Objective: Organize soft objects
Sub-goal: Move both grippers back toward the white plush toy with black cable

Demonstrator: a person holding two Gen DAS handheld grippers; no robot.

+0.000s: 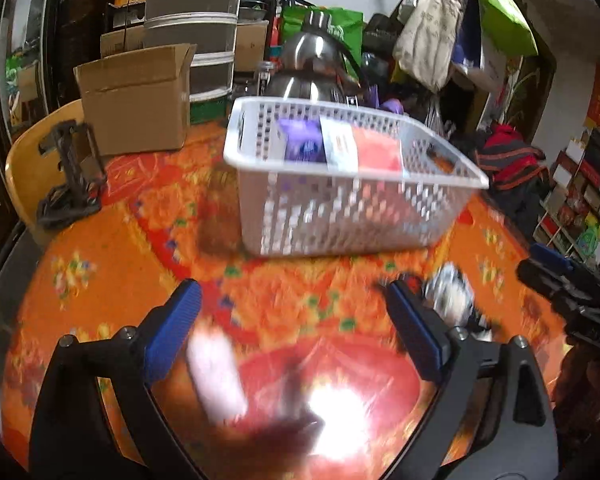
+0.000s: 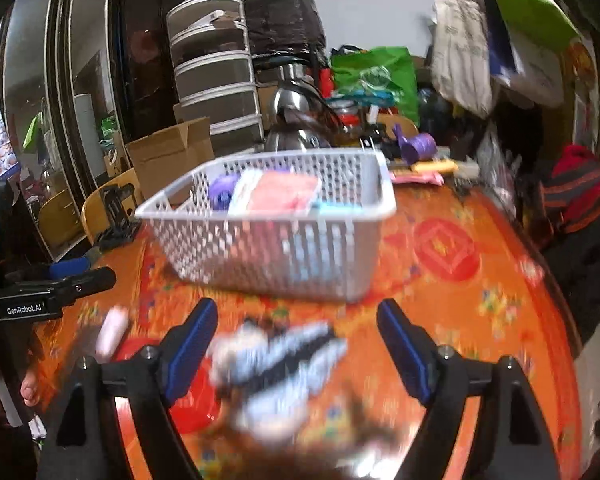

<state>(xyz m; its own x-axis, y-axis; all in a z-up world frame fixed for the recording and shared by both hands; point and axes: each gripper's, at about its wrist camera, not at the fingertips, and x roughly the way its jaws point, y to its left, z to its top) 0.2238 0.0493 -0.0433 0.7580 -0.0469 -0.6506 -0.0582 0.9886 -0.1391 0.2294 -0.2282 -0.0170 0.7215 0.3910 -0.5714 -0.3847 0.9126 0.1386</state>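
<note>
A white perforated basket (image 1: pixel 340 216) (image 2: pixel 260 248) stands on the orange patterned table and holds a purple item (image 1: pixel 300 140) and a pink-red pack (image 1: pixel 380 148). My left gripper (image 1: pixel 292 320) is open and empty, above a blurred pale pink soft item (image 1: pixel 216 372), which also shows in the right wrist view (image 2: pixel 112 334). A blurred black, white and light blue striped soft item (image 2: pixel 280 364) lies between the fingers of my open right gripper (image 2: pixel 296 344); it also shows in the left wrist view (image 1: pixel 452 292). The right gripper appears at the right edge of the left wrist view (image 1: pixel 568 288).
A cardboard box (image 1: pixel 136 100), a steel kettle (image 1: pixel 312 64), stacked drawers (image 2: pixel 216 68), a black clamp stand (image 1: pixel 72 168) on a yellow chair, and hanging bags (image 1: pixel 432 28) ring the far side. A red pattern disc (image 2: pixel 448 250) marks the tablecloth right of the basket.
</note>
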